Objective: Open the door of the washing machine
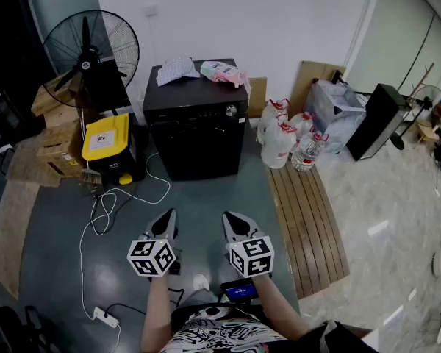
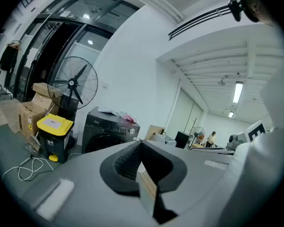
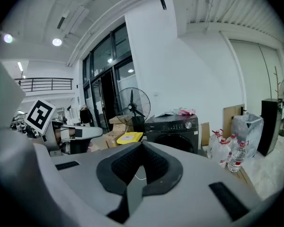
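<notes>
The washing machine (image 1: 198, 120) stands on the floor (image 1: 206, 204) against the white wall, dark and front-loading, with its round door (image 3: 181, 144) facing the person and lying flush with the front, shut; on its top lie a white patterned sheet (image 1: 178, 70) and a pink and green packet (image 1: 222, 72); to its left stand a yellow-lidded bin (image 1: 109, 140), a stack of cardboard boxes (image 1: 59, 127) and a black pedestal fan (image 1: 88, 50); to its right a cluster of large water bottles (image 1: 285, 142) sits at the head of a run of wooden planks (image 1: 309, 219); a white cable (image 1: 117, 197) loops over the floor from beside the bin towards a power strip (image 1: 106, 317) near the person; the left hand-held gripper (image 1: 167, 223) and the right hand-held gripper (image 1: 235, 225) are held side by side in front of the person, both pointing at the machine and well apart from it; in the left gripper view the left one's jaws are pressed together with nothing between them, the machine showing beyond the tips; in the right gripper view the right one's jaws are likewise closed and empty, their tips lined up just left of the door.
</notes>
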Demonstrator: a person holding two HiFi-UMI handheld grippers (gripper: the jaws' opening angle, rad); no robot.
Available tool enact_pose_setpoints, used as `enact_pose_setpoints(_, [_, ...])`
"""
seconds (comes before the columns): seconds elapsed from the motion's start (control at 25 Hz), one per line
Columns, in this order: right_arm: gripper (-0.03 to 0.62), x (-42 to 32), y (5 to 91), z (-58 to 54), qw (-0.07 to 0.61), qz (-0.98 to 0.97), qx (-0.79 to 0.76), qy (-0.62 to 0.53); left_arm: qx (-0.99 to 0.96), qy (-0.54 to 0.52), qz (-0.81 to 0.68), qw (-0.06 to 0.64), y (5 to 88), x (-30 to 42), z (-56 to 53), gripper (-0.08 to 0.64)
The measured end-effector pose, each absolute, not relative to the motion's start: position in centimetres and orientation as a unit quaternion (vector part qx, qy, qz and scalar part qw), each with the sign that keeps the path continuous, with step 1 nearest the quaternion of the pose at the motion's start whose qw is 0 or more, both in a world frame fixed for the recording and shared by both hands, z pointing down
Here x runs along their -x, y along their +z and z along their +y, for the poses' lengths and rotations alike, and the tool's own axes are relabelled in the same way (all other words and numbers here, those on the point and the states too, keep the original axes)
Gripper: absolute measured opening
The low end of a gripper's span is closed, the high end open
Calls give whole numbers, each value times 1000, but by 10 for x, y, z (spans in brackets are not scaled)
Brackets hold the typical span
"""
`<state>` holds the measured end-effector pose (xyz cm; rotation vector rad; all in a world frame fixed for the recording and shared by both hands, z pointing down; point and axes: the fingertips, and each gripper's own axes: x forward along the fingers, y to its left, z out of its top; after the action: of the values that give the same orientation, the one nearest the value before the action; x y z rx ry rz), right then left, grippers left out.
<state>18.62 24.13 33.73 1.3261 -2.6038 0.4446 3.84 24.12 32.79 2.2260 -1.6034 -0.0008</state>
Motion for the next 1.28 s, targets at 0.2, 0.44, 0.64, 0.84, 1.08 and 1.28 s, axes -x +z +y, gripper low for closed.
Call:
enact_pose_setpoints(0.2, [2,-181,336,251,89,-875,-448,157,-787,-1,-585,196,325,-22,251,1])
enact_pose_setpoints(0.44, [3,-176,339,246,72,-881,-425,194,-780,-4,-603,168,318,-14,245,2])
enact_pose_setpoints(0.64, [5,-178,345,230,62,-877,-428,208,-774,-14,-610,172,321,-4,233,83])
enact_pose_setpoints(0.84, [164,-166,354,197,57,-878,-421,220,-772,-12,-609,185,337,9,200,110])
enact_pose_setpoints(1.08, [184,-128,383,119,73,-872,-428,228,-756,33,-629,176,373,61,115,115])
enact_pose_setpoints(1.28, [186,-88,418,25,96,-843,-464,253,-780,56,-593,191,410,104,11,130])
